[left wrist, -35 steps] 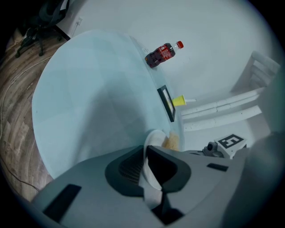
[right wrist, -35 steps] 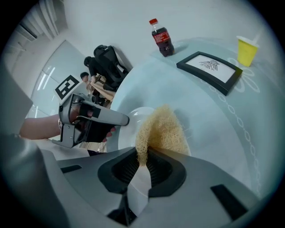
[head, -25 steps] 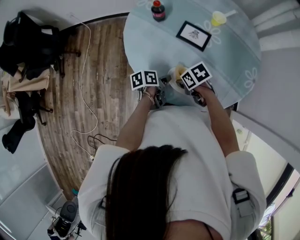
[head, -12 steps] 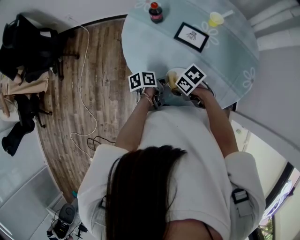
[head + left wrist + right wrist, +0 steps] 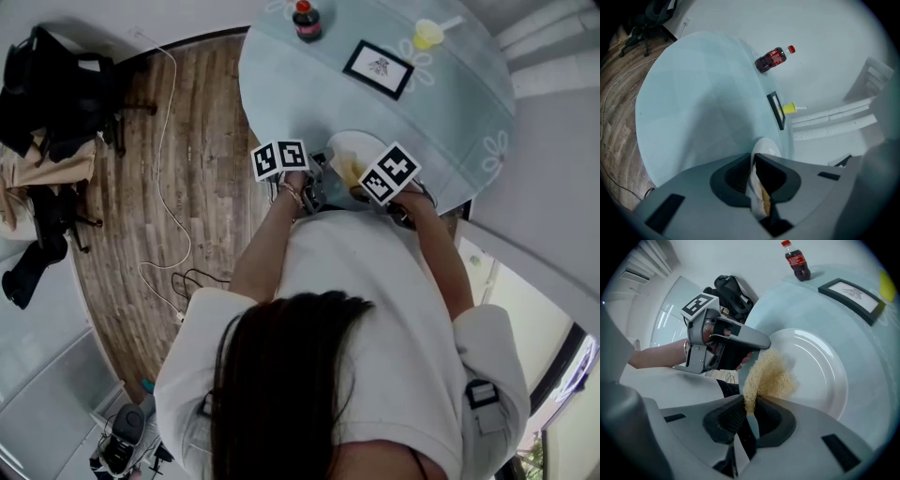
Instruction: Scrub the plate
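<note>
A white plate [image 5: 345, 148] lies at the near edge of the pale blue round table [image 5: 450, 103]. My left gripper [image 5: 319, 183] is shut on the plate's left rim; the left gripper view shows the plate [image 5: 763, 149] edge-on between the jaws of the left gripper [image 5: 753, 161]. My right gripper [image 5: 749, 405] is shut on a tan fibrous scrubber [image 5: 769, 375], which rests on the plate [image 5: 820, 366] near its left side. From this view the left gripper [image 5: 761, 341] shows clamped on the rim. In the head view the right gripper [image 5: 367, 192] sits at the plate's near edge.
A cola bottle [image 5: 302, 19] stands at the table's far side, with a black-framed picture [image 5: 380, 67] and a yellow cup [image 5: 429, 35] to its right. To the left are wooden floor, a white cable [image 5: 169, 141] and a chair piled with dark clothes [image 5: 52, 94].
My right gripper has drawn the scrubber across the plate toward the person, uncovering more of the plate's far side. The left gripper has kept its hold in place.
</note>
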The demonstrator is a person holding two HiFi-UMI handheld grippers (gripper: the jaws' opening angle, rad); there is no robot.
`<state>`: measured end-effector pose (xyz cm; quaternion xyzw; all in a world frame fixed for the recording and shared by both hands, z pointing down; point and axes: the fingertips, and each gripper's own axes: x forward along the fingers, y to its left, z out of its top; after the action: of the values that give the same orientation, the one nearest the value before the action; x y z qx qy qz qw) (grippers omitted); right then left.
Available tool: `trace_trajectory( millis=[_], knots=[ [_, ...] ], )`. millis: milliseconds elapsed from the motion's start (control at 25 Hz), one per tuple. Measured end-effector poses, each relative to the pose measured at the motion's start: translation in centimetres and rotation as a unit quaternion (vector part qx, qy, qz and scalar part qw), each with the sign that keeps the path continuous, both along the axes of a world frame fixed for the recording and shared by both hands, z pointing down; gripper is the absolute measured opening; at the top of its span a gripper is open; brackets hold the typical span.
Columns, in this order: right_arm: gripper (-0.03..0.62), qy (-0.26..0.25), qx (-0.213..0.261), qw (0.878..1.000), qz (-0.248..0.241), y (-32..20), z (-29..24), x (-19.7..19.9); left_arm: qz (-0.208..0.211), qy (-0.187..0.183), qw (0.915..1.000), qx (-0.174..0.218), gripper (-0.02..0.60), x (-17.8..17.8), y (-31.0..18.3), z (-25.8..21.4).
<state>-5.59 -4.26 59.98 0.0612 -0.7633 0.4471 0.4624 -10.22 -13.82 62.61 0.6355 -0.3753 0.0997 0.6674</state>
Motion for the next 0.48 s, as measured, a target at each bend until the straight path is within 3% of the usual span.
trace_trajectory(
  millis=[480],
  knots=[
    [0.061,0.014,0.015,0.995,0.095,0.3,0.2,5.4,-0.022,-0.001,0.9998,0.003,0.037,-0.2,0.0,0.0]
  ],
)
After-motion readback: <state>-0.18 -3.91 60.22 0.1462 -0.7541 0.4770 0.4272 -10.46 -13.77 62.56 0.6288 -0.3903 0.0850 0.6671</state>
